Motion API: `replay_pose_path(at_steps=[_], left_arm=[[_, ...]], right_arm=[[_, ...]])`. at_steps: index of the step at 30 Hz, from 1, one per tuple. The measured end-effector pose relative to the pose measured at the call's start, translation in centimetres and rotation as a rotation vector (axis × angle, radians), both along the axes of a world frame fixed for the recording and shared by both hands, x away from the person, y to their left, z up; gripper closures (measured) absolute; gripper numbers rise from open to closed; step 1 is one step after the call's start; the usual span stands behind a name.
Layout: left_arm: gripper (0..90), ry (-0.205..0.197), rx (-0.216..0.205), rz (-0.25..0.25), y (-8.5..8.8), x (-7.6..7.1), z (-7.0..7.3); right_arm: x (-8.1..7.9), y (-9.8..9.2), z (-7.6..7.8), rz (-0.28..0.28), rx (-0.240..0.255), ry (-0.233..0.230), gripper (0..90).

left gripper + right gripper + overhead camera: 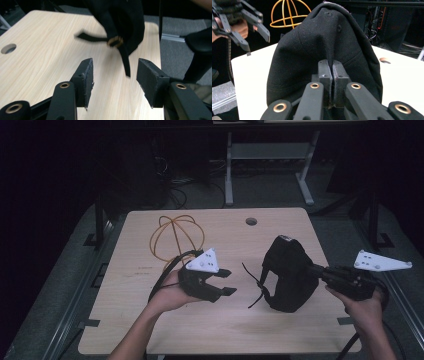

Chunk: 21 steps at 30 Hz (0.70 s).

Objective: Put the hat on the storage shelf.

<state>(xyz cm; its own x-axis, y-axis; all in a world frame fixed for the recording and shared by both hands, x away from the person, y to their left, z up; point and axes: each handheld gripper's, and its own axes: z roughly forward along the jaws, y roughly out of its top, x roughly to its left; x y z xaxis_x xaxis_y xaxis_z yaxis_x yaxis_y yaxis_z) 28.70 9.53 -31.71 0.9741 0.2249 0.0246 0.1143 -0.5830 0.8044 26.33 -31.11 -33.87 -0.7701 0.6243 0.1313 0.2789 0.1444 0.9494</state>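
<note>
While right tongs (331, 82) are pinching the black cap (287, 270) above the desk (150, 320) | left tongs (115, 80) are gaping, strap (126, 62) between them unclamped | next: closing on strap.

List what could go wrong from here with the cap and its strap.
1. The right gripper pinches only a thin fold of the black cap; the fabric could slip free.
2. The strap dangles loose between the left gripper's open pads, so closing may miss it.
3. The wire frame lies close behind the left hand.
</note>
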Motion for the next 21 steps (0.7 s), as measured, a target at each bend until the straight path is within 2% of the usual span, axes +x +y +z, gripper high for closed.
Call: replay_pose_path(at_steps=[7,15,17,21], left_arm=[[45.1,0.002,0.013,0.019,1.4,-0.5,-1.8],[43.9,-0.004,0.035,0.029,2.1,-1.2,-4.2],[43.5,0.003,0.045,0.032,2.1,-1.2,-4.6],[42.6,-0.001,0.036,0.038,2.4,-1.2,-5.1]], right_arm=[[0.1,-0.6,0.9,-0.001,-0.010,0.004,87.6],[0.8,-0.8,2.5,-0.001,-0.017,0.003,87.5],[1.0,-0.7,2.8,-0.003,-0.025,0.004,87.5],[1.5,-0.5,3.3,0.002,-0.037,0.005,87.5]])
